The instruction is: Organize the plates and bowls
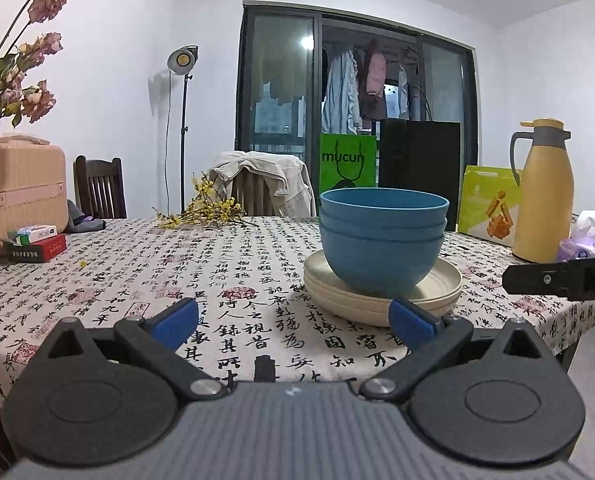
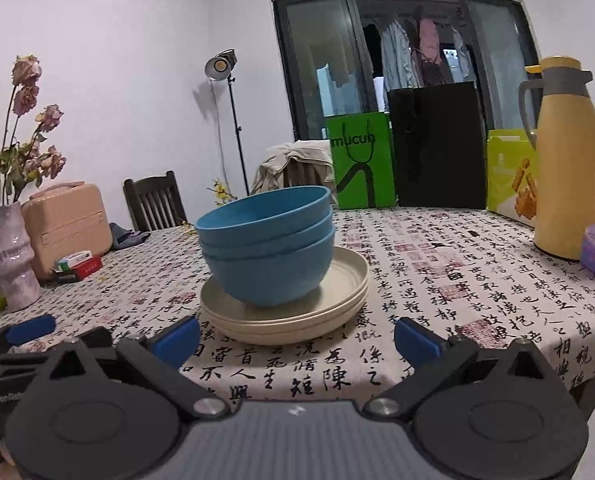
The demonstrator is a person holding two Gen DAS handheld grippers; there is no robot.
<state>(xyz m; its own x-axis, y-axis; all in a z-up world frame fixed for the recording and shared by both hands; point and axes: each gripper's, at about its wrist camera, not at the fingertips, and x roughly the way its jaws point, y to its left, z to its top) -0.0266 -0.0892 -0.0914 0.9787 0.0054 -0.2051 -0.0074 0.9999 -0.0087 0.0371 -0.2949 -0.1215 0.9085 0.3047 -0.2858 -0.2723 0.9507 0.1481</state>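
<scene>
Blue bowls nested on cream plates, just ahead of left gripper and right gripper; both spread wide, empty.

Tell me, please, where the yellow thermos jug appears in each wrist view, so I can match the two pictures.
Left wrist: the yellow thermos jug stands at the far right, beyond the blue bowls.
Right wrist: the jug is again at the far right, larger and closer.
Shared landmark: the green bag behind the table.
</scene>
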